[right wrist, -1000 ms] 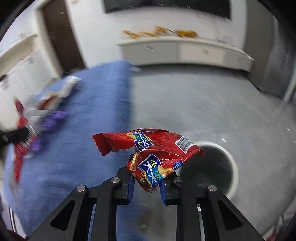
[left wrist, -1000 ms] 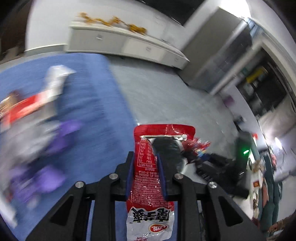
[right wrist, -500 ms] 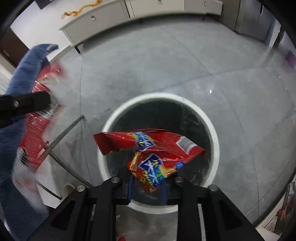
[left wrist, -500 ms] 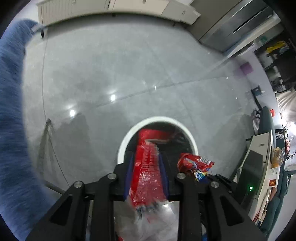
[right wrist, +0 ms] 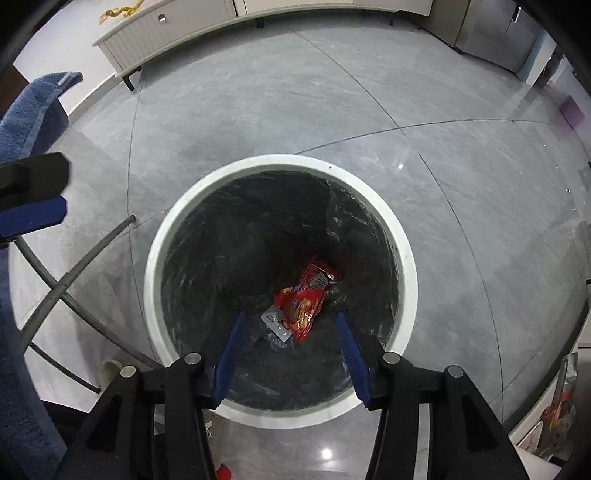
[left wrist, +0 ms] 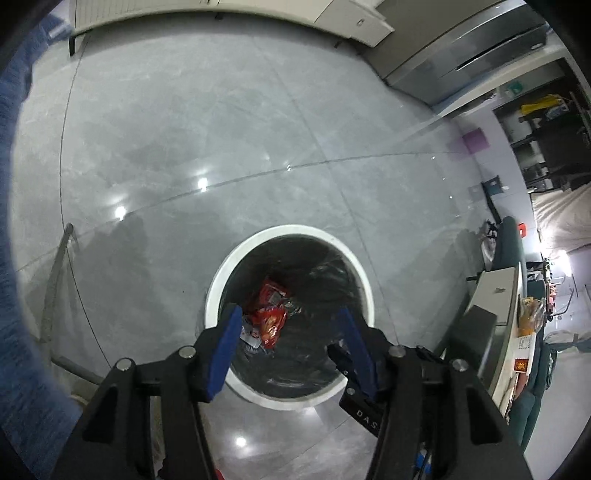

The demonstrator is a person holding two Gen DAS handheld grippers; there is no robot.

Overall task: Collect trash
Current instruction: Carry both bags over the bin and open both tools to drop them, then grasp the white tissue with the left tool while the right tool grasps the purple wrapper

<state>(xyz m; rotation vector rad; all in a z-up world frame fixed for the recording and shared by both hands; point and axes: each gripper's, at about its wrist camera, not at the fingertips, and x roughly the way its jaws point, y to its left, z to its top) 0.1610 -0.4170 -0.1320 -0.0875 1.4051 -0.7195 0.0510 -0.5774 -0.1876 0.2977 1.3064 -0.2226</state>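
Observation:
A round white-rimmed trash bin (left wrist: 221, 273) lined with a black bag stands on the grey floor; it also shows in the right wrist view (right wrist: 369, 188). Red snack wrappers (left wrist: 267, 314) lie at its bottom, also seen in the right wrist view (right wrist: 306, 295). My left gripper (left wrist: 290, 321) is open and empty above the bin's near side. My right gripper (right wrist: 288, 328) is open and empty above the bin. The left gripper's fingers (right wrist: 33, 214) show at the left edge of the right wrist view.
A blue cloth-covered table (right wrist: 26, 107) with metal legs (right wrist: 62, 280) stands left of the bin. A white low cabinet (right wrist: 166, 22) runs along the far wall. Furniture and a counter (left wrist: 506, 314) lie to the right. A small red scrap (right wrist: 223, 472) lies on the floor.
Both grippers have opened and let go of their red wrappers, which now lie at the bottom of the bin. Both grippers hang over the bin's opening.

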